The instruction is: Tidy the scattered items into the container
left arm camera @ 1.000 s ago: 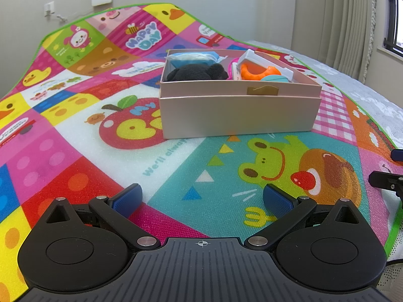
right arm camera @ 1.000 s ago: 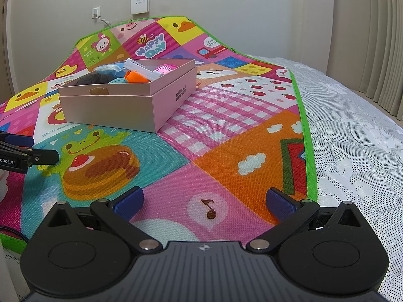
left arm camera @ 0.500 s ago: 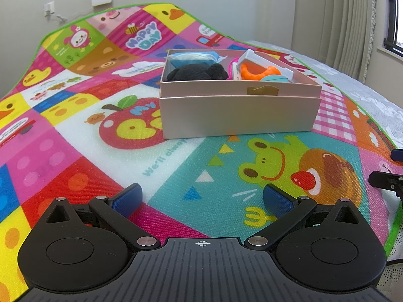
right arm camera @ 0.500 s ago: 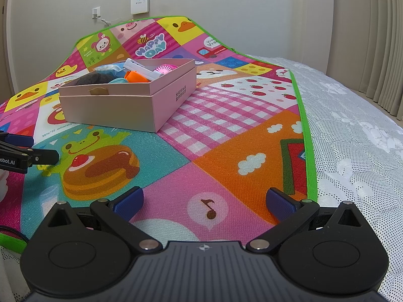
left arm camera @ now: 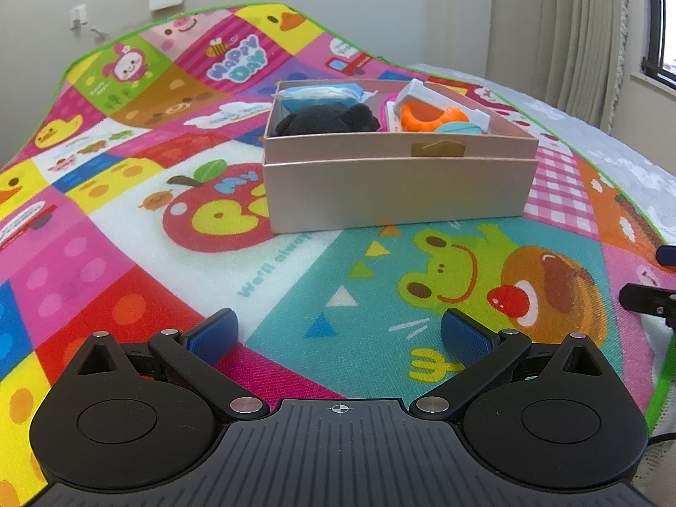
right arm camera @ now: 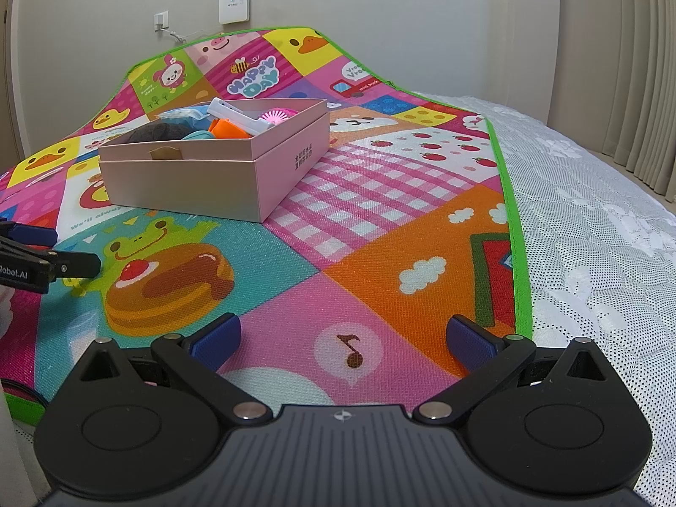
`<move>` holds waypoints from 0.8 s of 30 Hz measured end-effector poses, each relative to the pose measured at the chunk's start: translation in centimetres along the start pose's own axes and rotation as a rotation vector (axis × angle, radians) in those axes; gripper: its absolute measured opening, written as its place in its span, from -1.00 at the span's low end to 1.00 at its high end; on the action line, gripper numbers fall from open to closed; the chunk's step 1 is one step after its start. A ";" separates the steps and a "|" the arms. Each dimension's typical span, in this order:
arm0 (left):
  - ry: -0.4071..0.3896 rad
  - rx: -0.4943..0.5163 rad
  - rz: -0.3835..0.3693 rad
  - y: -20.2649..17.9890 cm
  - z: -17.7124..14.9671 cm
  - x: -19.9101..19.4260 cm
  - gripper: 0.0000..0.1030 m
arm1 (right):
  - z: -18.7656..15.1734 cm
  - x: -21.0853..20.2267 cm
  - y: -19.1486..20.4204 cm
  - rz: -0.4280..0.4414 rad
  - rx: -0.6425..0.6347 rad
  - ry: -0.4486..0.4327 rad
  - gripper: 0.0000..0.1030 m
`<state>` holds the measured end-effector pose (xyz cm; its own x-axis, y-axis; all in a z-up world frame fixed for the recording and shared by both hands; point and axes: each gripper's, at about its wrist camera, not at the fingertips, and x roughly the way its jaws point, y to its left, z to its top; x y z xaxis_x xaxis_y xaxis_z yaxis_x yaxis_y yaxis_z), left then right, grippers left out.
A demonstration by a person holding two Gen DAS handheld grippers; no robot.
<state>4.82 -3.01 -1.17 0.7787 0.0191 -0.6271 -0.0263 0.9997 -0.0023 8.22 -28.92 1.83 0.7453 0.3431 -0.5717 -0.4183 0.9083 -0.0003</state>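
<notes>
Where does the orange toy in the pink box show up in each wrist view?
Left wrist: orange toy upper centre-right, in the pink box's right half.
Right wrist: orange toy upper left, mid-box.
Shared landmark: gold tab on the box's front wall.

The pink box's (left arm camera: 397, 192) near wall hides the lower parts of its contents; the pink item (right arm camera: 276, 116) stays unidentifiable. The right frame edge crops the other gripper (left arm camera: 650, 295).

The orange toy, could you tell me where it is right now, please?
In the left wrist view the orange toy lies inside the pink box, in its right half, beside the black fuzzy item and under a white case.
</notes>
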 end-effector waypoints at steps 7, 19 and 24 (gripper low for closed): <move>0.132 -0.087 -0.076 1.2 2.0 0.8 1.00 | 0.0 0.0 0.0 0.000 0.000 0.000 1.00; 0.143 -0.125 0.041 -0.3 2.1 1.4 1.00 | 0.0 0.0 0.0 0.000 0.000 0.000 1.00; 0.101 -0.062 0.054 -1.0 1.5 0.8 1.00 | 0.0 0.0 0.0 0.000 0.000 0.000 1.00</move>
<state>6.43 -3.97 -0.53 0.7079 0.0682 -0.7030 -0.1079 0.9941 -0.0121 8.21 -28.94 1.86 0.7452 0.3431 -0.5719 -0.4184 0.9083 -0.0003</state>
